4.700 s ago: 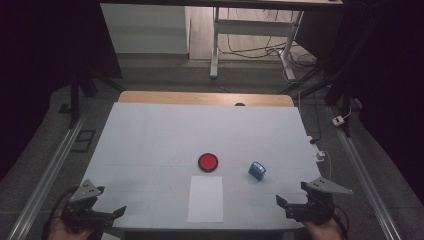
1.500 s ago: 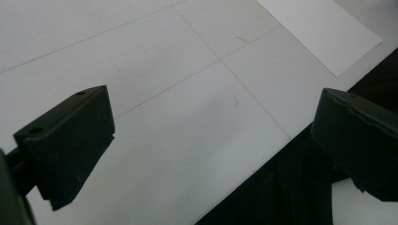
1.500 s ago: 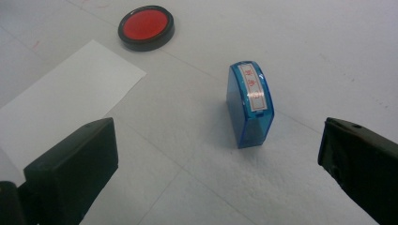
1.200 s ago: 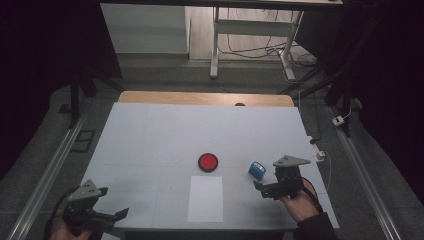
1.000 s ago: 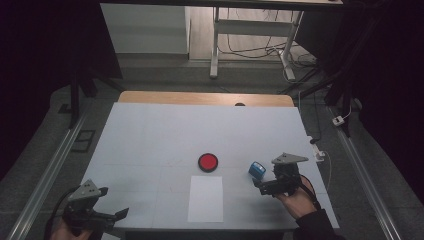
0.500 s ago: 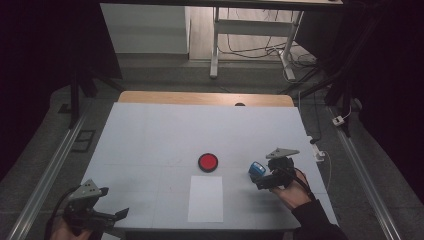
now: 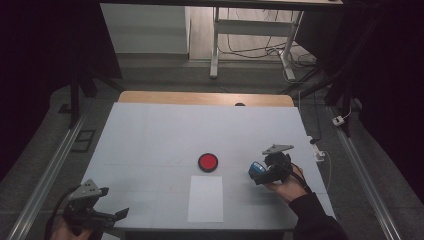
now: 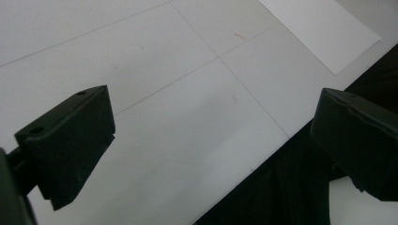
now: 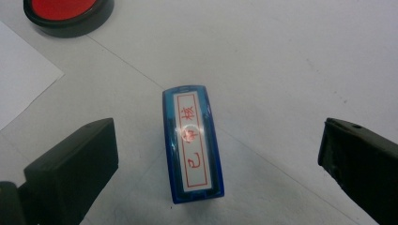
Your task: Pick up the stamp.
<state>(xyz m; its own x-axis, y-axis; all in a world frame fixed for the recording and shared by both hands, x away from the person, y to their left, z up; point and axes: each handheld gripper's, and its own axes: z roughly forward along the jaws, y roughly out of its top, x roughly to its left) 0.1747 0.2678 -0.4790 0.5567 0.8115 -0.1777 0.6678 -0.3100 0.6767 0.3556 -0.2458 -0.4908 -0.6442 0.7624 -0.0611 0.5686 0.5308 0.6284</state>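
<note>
**Right Gripper Positioned Over Blue Stamp, Jaws Released**

The right gripper [image 7: 261,175] was located at the right side of the white table [image 7: 150,145], held by the person's right hand [image 7: 286,184]. Its 2 jaws stood wide apart. In the right gripper view, the blue stamp [image 9: 191,143] lay on the table between the 2 jaws, touching neither. The stamp's top face carried a white label with red characters inside a red border. In the high view, the blue stamp [image 7: 256,169] appeared just at the gripper's tips, to the right of the red ink pad [image 7: 208,162].

The red ink pad [image 9: 65,14], round with a black rim, sat near the table's centre, well apart from the stamp. A white sheet of paper [image 7: 206,198] lay just in front of the pad, toward the person's edge of the table.

The left gripper [image 7: 102,216] was at the near left corner of the table. Its 2 jaws were also spread apart and held nothing. In the left gripper view, the white sheet of paper [image 8: 319,33] was visible beyond the jaws.
</note>
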